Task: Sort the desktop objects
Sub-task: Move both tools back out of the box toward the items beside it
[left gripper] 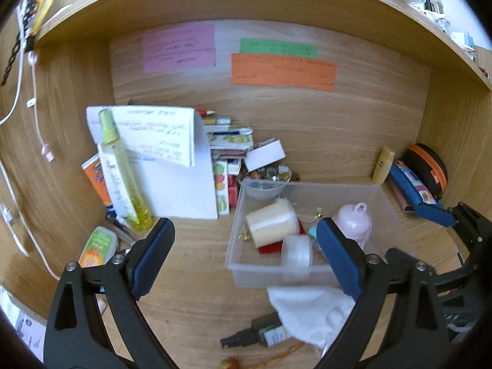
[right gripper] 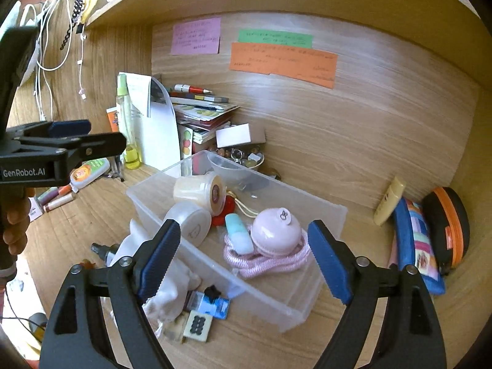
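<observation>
Hovering with jaws spread and empty, the left gripper (left gripper: 246, 258) and right gripper (right gripper: 243, 258) sit between picks above the clear bin (right gripper: 326, 215). Next, I judge, comes the white cloth (left gripper: 307, 313) at six o'clock of the bin.

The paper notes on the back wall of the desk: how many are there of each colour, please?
Pink note: 1
Green note: 1
Orange note: 1
Total: 3
</observation>
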The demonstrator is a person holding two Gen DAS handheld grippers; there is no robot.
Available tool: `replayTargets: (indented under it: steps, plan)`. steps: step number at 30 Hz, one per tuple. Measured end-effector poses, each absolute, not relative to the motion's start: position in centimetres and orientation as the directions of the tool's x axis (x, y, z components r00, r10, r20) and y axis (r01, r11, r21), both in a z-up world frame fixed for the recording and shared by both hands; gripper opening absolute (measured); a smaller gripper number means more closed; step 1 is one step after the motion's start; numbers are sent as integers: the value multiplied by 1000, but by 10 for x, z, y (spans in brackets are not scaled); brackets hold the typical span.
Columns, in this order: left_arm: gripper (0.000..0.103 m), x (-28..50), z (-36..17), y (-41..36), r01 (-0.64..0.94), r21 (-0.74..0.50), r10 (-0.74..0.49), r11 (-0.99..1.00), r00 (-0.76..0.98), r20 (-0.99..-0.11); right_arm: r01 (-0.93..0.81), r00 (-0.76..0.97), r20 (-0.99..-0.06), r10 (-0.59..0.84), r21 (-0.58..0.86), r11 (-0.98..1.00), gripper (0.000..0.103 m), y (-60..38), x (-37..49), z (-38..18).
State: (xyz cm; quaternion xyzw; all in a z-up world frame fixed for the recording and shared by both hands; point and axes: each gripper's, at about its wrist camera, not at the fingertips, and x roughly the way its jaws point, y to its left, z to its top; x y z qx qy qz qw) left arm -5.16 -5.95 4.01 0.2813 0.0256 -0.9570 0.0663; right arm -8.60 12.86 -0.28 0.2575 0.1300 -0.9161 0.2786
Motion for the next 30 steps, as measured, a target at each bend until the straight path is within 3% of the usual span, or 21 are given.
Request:
replayTargets:
  steps: [11, 30]
  plan:
    - [94, -20, 5, -85, 196, -31, -137, -980, -783, -607, 553, -700, -563, -439, -38, -832, 83, 146, -67, -16]
    - [94, 15, -64, -93, 219, -51, -116, -974, -683, -721, 540, -611, -700, -369, -27, -842, 83, 158, -61, -80]
